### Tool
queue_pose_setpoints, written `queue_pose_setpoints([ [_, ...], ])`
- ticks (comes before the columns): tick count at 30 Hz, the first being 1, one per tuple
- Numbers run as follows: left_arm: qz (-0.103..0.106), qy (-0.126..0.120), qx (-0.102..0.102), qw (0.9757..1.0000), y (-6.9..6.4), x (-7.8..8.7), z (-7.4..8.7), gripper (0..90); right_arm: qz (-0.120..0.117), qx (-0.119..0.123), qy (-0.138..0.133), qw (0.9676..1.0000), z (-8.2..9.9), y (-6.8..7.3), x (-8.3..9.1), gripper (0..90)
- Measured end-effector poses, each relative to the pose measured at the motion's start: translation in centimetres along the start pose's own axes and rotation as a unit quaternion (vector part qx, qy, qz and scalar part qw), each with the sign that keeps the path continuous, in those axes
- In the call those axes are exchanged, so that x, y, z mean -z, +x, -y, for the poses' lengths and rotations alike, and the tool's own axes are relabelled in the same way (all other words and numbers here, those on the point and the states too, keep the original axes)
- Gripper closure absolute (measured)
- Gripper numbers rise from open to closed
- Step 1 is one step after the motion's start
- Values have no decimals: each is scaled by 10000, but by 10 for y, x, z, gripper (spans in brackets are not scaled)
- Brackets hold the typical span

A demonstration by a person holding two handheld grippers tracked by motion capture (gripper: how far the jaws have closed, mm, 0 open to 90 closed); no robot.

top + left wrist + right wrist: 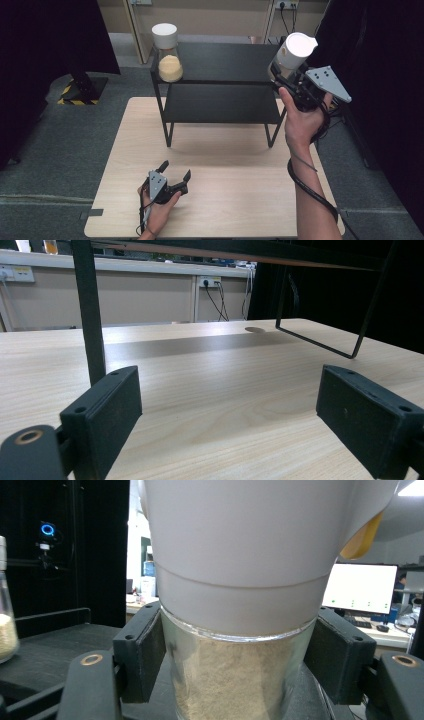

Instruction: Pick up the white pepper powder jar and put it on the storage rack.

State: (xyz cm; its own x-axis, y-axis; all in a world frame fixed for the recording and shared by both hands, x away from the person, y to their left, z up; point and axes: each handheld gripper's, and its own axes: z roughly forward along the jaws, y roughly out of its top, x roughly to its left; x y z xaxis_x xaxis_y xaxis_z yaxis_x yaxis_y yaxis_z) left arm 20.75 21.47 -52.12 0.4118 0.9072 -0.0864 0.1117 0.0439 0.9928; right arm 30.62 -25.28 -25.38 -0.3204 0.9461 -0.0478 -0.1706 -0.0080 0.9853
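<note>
Nearest you, your left tongs [176, 176] rest low on the pale wooden table [225, 200], jaws spread wide with nothing between them; in the left gripper view bare wood runs ahead to the black legs of the shelf rack [90, 315]. Your right tongs [280, 80] are up at the rack's right end, clamped on a glass jar [235, 680] of tan powder, the pads pressing the glass just under its white pouring lid [296, 49]. You hold the jar upright at the right edge of the rack's top shelf [220, 62]; whether it touches the shelf I cannot tell. A second jar [169, 56], white-capped and part full of yellow grain, stands on the top shelf's left end, well apart from yours. The lower shelf [220, 102] is bare. The table sits on grey carpet [65, 145], dark curtains to either side, a wall with sockets [285, 5] behind. The whole front half of the table lies open around your left hand [160, 210]; the rack takes up the back edge.
</note>
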Motion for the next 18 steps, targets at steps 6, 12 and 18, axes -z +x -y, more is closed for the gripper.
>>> queue_pose_setpoints([
  [6,11,17,0,10000,0,0,-1,106,65,45,143,9999,-4,-1,-12,307],
  [12,19,16,-24,10000,0,0,0,106,82,-22,315,9995,-10,-3,-29,307],
  [18,30,22,-19,10000,0,0,-1,106,146,-21,439,9989,-14,-3,-38,307],
])
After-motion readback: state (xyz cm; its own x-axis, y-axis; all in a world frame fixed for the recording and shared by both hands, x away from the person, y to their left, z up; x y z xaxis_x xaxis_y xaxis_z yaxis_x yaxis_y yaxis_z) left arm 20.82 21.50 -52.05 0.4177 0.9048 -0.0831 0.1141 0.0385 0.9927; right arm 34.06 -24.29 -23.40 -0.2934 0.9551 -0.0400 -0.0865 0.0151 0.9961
